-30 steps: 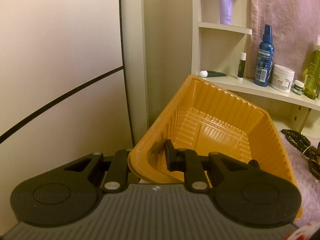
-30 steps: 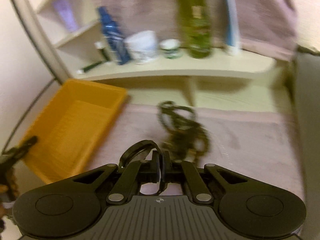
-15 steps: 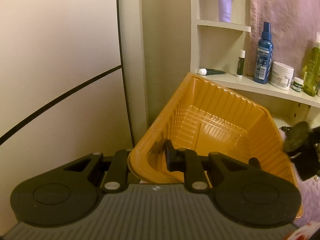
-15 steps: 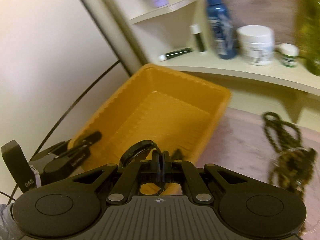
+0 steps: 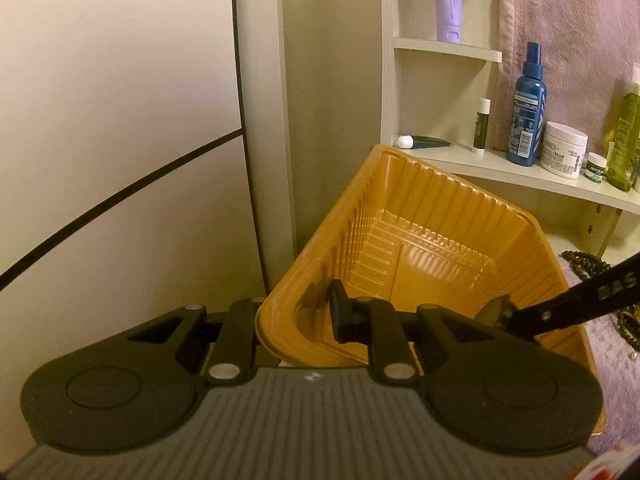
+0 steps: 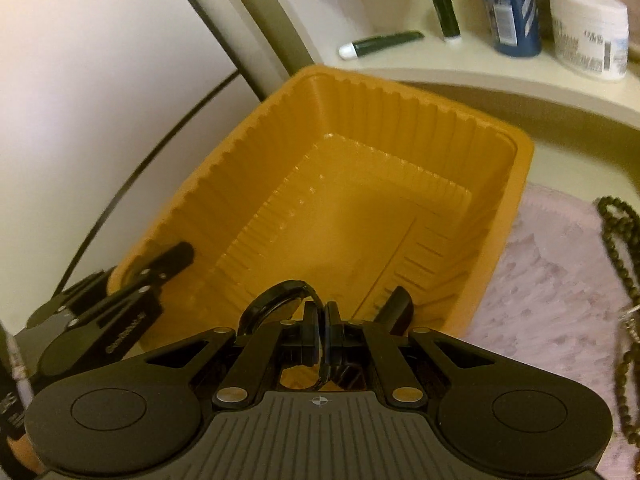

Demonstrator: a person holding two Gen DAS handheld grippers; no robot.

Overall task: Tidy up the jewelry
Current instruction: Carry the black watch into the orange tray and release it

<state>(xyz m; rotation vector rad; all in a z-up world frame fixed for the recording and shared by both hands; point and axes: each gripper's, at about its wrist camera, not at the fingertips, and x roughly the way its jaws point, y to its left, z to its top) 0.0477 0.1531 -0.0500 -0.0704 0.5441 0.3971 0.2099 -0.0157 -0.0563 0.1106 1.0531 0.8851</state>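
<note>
An orange ribbed plastic tray (image 5: pixel 432 248) (image 6: pixel 360 184) sits on a pink towel (image 6: pixel 552 280), tilted up. My left gripper (image 5: pixel 298 320) is shut on the tray's near rim, one finger outside and one inside. My right gripper (image 6: pixel 322 336) is shut on a dark ring-shaped bracelet (image 6: pixel 276 300) and holds it over the tray's near end. It enters the left wrist view from the right (image 5: pixel 500 314). A dark beaded necklace (image 6: pixel 620 248) (image 5: pixel 588 264) lies on the towel right of the tray.
A cream shelf (image 5: pixel 520 172) behind the tray holds a blue spray bottle (image 5: pixel 526 108), a white cream jar (image 5: pixel 564 150), a lip balm stick (image 5: pixel 481 124), a dark tube (image 5: pixel 424 142) and green bottles. A white wall panel (image 5: pixel 120 120) stands at the left.
My right gripper has carried the bracelet left from the towel, to above the tray's near end. My left gripper has kept its hold on the tray rim.
</note>
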